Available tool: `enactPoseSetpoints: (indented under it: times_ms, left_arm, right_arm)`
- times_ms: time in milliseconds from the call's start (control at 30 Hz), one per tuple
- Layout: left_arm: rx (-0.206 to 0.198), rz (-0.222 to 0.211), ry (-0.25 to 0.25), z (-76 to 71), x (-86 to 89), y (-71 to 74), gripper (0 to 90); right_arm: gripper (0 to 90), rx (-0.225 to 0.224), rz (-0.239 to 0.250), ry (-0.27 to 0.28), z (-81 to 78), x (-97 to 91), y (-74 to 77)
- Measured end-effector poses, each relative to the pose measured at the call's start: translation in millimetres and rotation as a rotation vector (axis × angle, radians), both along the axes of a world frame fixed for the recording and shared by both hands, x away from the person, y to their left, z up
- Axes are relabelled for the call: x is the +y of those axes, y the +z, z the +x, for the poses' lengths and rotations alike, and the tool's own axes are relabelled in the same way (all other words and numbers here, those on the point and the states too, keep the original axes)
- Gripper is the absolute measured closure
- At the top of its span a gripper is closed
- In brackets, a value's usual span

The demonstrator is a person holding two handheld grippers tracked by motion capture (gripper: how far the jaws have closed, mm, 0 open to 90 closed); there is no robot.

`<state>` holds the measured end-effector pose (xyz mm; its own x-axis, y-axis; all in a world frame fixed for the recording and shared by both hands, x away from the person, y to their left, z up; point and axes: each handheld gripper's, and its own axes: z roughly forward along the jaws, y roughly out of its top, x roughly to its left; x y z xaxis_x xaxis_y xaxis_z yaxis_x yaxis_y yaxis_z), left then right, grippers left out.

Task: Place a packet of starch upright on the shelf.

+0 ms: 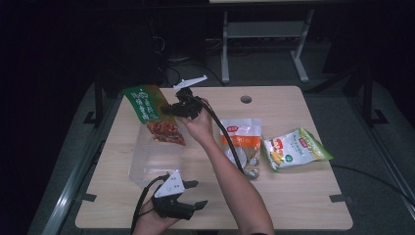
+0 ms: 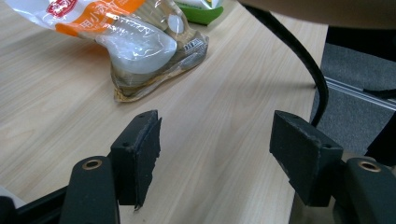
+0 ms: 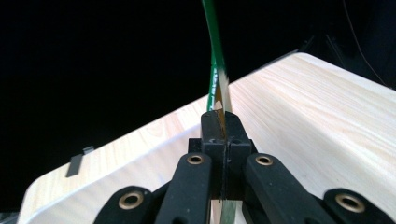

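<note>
Obstacles: clear tub (image 1: 155,161) left; two snack bags (image 1: 243,142) (image 1: 293,148) centre-right. Free: table's (image 1: 293,205) near-right corner, far edge.

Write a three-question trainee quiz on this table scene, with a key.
1. True or false: the right gripper is shut on the green snack bag.
2. What stands below that bag? A) clear plastic box B) metal bowl C) cardboard tray
3. How many bags lie flat on the table?

Key: 1 true. 2 A. 3 two: the orange-and-white bag and the green-and-white bag.
</note>
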<state>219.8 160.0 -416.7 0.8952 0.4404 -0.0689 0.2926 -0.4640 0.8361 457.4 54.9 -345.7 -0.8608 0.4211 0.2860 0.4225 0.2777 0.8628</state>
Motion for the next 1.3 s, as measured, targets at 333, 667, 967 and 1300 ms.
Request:
enactPoseSetpoints:
  times_ms: [333, 667, 967, 1300]
  left_arm:
    - [0.001, -0.005, 0.000, 0.3, -0.7, -0.6, 32.8]
    - [0.005, -0.002, -0.002, 0.4, -1.8, -1.6, 32.8]
    - [0.010, -0.003, 0.003, 2.0, -0.1, -1.7, 32.3]
    - [0.010, 0.015, 0.004, 1.7, -3.7, -3.8, 30.2]
  right_arm:
    - [89.0, 0.018, -0.022, -0.044, -1.4, -21.5, -18.2]
    - [89.2, 0.041, -0.043, -0.042, -1.9, -32.2, -25.6]
    - [73.1, 0.055, -0.040, -0.032, -3.0, -41.3, -17.9]
    - [60.6, 0.054, -0.042, -0.018, -20.3, -71.0, -6.3]
